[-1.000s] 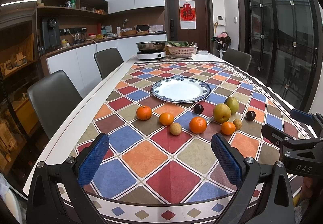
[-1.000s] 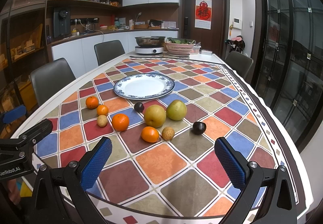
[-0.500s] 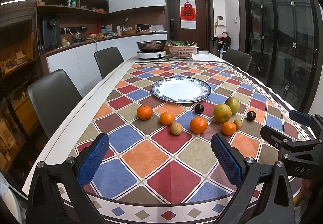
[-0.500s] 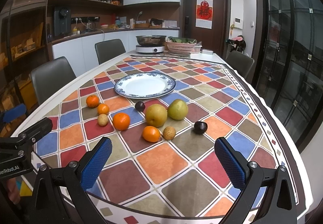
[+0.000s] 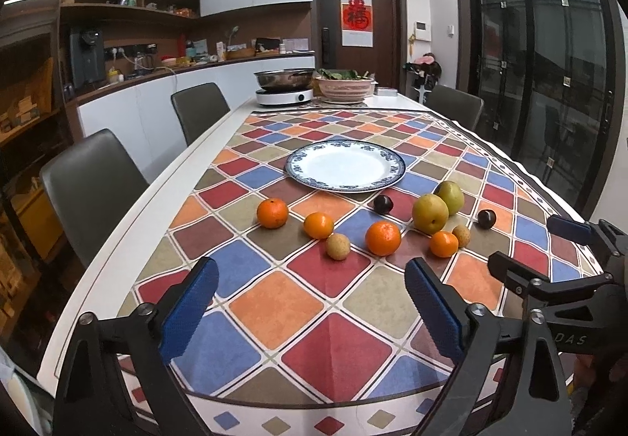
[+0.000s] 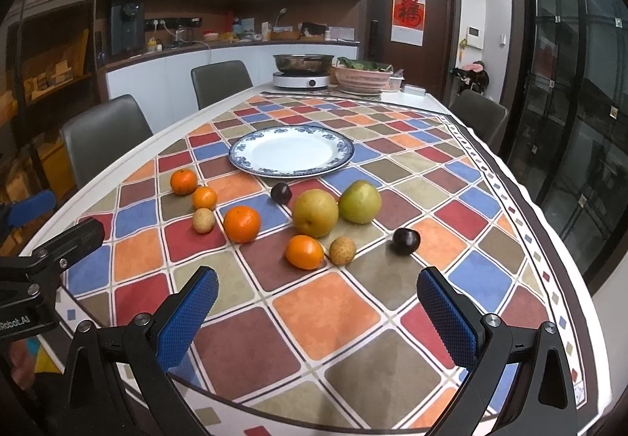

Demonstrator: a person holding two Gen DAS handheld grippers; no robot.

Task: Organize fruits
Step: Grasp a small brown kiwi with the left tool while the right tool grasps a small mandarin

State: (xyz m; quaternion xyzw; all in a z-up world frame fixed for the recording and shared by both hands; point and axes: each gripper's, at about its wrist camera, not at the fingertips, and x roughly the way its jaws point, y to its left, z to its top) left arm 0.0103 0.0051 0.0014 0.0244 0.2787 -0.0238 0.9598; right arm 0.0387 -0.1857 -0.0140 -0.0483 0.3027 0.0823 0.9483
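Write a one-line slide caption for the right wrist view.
Open right gripper hovers over a checkered tablecloth, facing scattered oranges, pears and plums before an empty plate.

table [image 5: 129,263] | checked cloth [image 5: 274,302] | plate [image 5: 345,166], fruits [image 5: 382,238], cooker [image 5: 284,97]

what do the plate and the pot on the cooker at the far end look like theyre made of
Plate: looks like glazed ceramic or porcelain, with a glossy white centre and a printed blue patterned rim.
Pot: looks like stainless steel, silvery with bright reflections along its wall. It sits far off, so the finish is hard to judge more closely.
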